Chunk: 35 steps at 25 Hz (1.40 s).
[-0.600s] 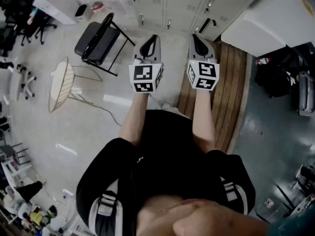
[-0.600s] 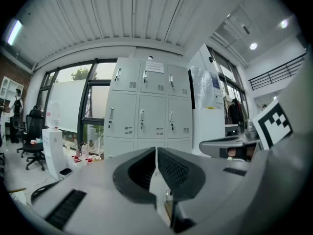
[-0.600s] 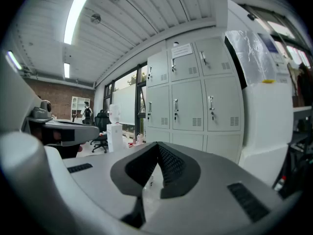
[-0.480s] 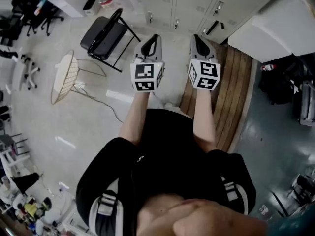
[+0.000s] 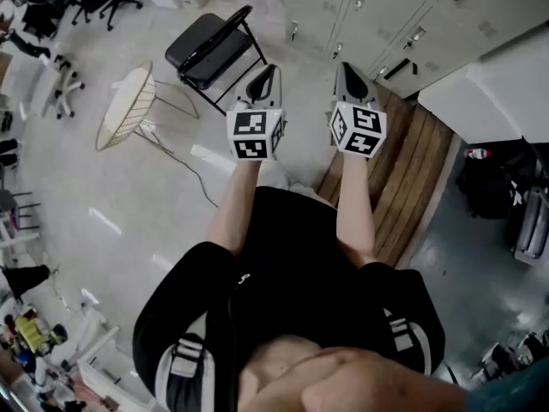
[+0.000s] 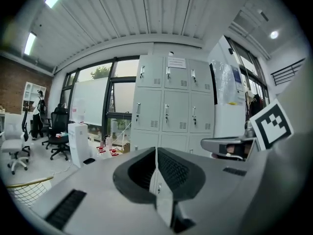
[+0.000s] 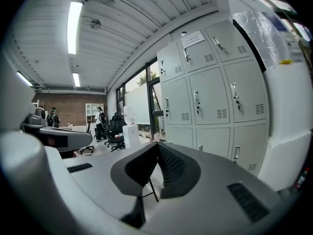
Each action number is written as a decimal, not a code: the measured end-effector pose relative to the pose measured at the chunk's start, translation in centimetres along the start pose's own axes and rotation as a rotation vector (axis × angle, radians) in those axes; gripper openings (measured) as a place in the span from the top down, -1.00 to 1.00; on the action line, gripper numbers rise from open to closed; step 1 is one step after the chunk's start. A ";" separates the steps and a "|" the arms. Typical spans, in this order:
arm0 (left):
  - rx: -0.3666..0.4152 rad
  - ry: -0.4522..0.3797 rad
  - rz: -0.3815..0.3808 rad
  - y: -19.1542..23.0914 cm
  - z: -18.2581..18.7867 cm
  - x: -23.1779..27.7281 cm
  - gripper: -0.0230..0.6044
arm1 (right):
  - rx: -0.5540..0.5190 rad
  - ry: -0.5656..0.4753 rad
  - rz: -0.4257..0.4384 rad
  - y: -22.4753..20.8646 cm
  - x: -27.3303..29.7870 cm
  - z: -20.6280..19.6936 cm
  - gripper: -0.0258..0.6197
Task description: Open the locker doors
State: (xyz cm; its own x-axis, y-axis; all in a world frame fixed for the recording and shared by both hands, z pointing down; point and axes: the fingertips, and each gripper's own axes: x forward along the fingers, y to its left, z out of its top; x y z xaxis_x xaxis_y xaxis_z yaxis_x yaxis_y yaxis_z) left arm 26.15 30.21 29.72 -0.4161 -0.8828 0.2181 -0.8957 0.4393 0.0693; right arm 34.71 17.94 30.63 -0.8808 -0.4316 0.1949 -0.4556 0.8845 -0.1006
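Pale grey locker doors [image 6: 174, 104], all shut, in three columns

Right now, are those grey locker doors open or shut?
Shut. In both gripper views every visible locker door sits flush with its neighbours.

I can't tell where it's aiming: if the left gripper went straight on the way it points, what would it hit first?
Probably the grey lockers, near their lower doors. The left gripper faces them with nothing visible between; the chair stands off to the left.

Fluorescent tubes [image 7: 74, 26] are lighting a pale floor [image 5: 103, 230], where a black folding chair [image 5: 210, 48] is standing beside a wire-frame table [image 5: 127, 108].
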 end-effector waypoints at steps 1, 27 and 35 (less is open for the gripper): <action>-0.006 0.003 0.004 0.5 -0.1 -0.1 0.86 | -0.005 0.002 0.011 0.6 0.2 0.1 0.87; -0.067 0.152 -0.056 16.8 -1.4 14.9 0.86 | 0.105 0.026 0.023 5.1 19.1 0.4 0.87; -0.108 0.145 -0.133 20.9 -0.5 18.5 0.86 | 0.088 0.041 -0.011 7.0 24.1 1.0 0.87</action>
State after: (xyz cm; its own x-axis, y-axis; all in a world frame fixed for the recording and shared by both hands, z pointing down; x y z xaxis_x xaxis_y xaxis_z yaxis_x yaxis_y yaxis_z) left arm -0.16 23.13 35.67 -0.2618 -0.9044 0.3368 -0.9158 0.3430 0.2090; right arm 10.18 13.60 33.62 -0.8707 -0.4317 0.2356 -0.4761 0.8600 -0.1836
